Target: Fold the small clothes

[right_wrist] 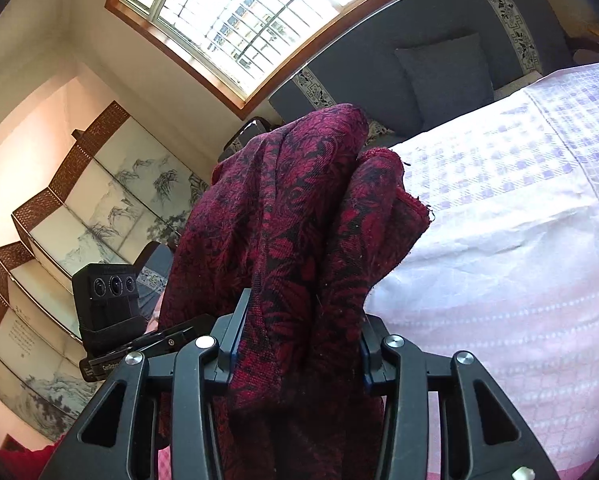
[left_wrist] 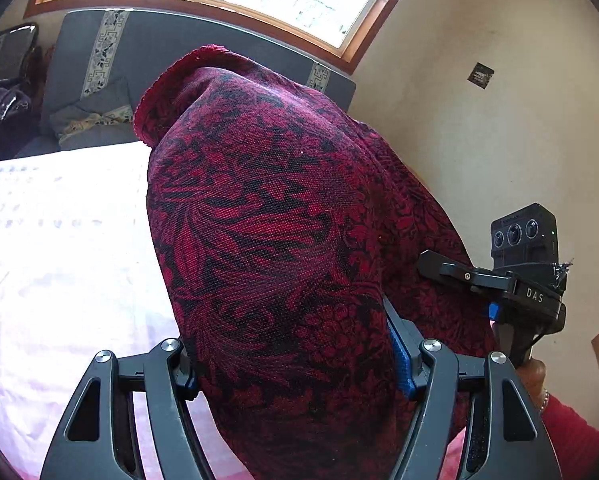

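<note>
held up off the pink checked bed cover in both tongs at once: left gripper clenched on a fat bunch of the red flowery cloth, right gripper clenched on another bunch of the same cloth. hanging in front of both sets of tongs and spilling over them, bunched up, not stretched flat, with the bed just under and ahead. seems to run longways from one hand to the other, both equally near, so probably needs pulling apart sideways before laying down on the bed
</note>
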Motion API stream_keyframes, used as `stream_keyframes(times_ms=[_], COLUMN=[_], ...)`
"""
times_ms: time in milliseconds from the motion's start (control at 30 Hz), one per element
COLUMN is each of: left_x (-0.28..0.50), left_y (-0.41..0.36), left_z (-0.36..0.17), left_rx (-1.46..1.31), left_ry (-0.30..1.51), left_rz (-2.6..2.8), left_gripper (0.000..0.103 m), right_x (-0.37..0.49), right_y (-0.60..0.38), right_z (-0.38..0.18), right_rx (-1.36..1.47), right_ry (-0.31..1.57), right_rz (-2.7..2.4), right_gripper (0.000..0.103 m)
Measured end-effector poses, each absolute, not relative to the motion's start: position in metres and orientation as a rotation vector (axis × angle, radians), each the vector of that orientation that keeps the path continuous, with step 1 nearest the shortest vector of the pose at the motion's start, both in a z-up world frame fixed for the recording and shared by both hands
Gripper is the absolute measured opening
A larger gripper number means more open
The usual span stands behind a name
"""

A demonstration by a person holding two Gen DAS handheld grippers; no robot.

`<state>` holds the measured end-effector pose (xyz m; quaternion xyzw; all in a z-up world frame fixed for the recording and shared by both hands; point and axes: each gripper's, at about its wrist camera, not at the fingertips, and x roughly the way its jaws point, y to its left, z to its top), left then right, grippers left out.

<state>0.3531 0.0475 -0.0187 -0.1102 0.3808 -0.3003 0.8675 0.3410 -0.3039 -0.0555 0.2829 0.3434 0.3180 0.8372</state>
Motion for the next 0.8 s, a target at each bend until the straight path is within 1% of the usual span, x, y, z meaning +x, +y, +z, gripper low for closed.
stream_keyframes(times_ms=[133, 300, 800], left_x=[0.379, 0.403, 0.439], left_y=[0.065, 0.082, 0.094], left_z=[-0.014, -0.027, -0.055], left_rx=[-0.157, -0.085, -0.072], left_ry=[0.771, 0.759, 0.759], left_rz=[-0.573, -0.528, -0.495], left_gripper=[0.07, 0.07, 0.07], right_x=[0.372, 0.396, 0.42], right_y=[-0.281, -0.266, -0.237], right_z=[-0.062, -0.074, -0.072], right_rx=[0.622, 0.626, 0.57], right_ry=[0.724, 0.746, 0.793], right_rz=[0.682, 0.667, 0.625], right_gripper=[0.039, 0.038, 0.038])
